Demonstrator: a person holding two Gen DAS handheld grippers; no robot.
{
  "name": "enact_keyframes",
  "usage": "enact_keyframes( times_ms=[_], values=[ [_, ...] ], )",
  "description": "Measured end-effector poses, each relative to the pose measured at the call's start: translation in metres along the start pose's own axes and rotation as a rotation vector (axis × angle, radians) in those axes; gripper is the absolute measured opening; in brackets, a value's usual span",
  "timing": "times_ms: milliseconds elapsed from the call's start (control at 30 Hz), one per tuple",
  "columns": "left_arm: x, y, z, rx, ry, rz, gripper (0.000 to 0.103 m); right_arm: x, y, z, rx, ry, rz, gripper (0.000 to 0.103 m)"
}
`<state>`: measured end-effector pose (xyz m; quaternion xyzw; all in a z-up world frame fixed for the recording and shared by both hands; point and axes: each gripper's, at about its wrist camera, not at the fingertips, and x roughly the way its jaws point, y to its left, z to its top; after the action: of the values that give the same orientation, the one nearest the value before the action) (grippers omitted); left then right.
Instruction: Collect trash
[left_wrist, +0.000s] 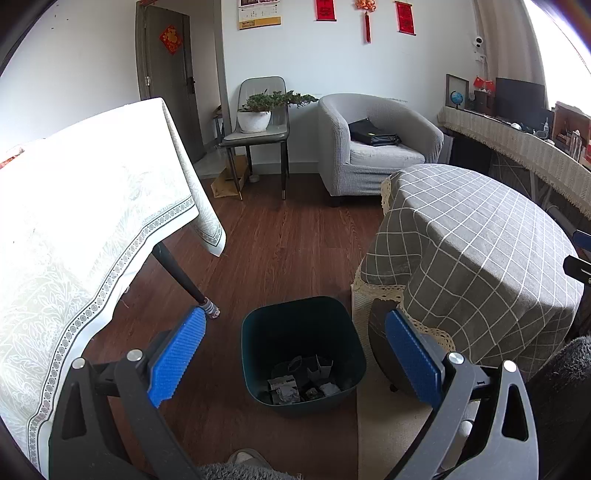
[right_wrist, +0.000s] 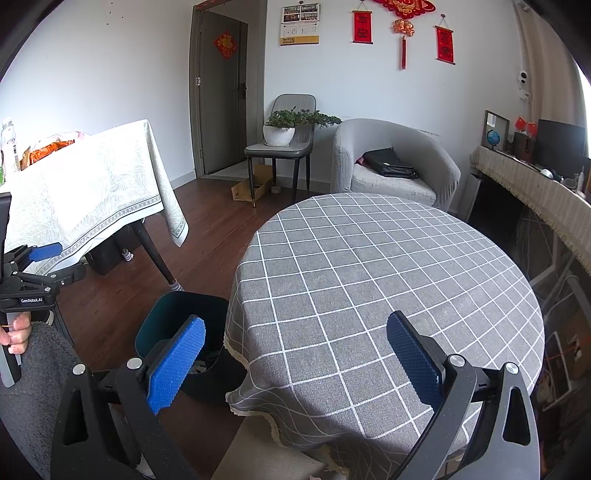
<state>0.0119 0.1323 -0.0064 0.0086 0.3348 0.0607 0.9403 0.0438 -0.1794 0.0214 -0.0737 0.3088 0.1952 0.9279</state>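
Note:
A dark green bin (left_wrist: 303, 350) stands on the wood floor between two tables, with several crumpled paper scraps (left_wrist: 301, 386) at its bottom. My left gripper (left_wrist: 295, 354) is open and empty, held above the bin with the bin between its blue pads (left_wrist: 177, 358). My right gripper (right_wrist: 295, 354) is open and empty above the near edge of the round table with the grey checked cloth (right_wrist: 388, 288). The bin also shows in the right wrist view (right_wrist: 177, 321), left of the round table. The left gripper (right_wrist: 40, 258) appears at that view's left edge.
A table with a white patterned cloth (left_wrist: 85, 229) stands at the left, its dark leg (left_wrist: 181, 273) close to the bin. A grey armchair (left_wrist: 373, 144) with a black bag, a chair with a potted plant (left_wrist: 258, 114), and a long sideboard (left_wrist: 517, 147) line the far side.

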Motion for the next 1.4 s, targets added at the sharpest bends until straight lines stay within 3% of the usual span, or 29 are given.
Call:
enact_keyframes(
  times_ms=[1400],
  values=[
    [0.0013, -0.0009, -0.0009, 0.0, 0.01, -0.004, 0.1, -0.0006, -0.0015, -0.0001, -0.001, 0.0, 0.0, 0.1]
  ],
)
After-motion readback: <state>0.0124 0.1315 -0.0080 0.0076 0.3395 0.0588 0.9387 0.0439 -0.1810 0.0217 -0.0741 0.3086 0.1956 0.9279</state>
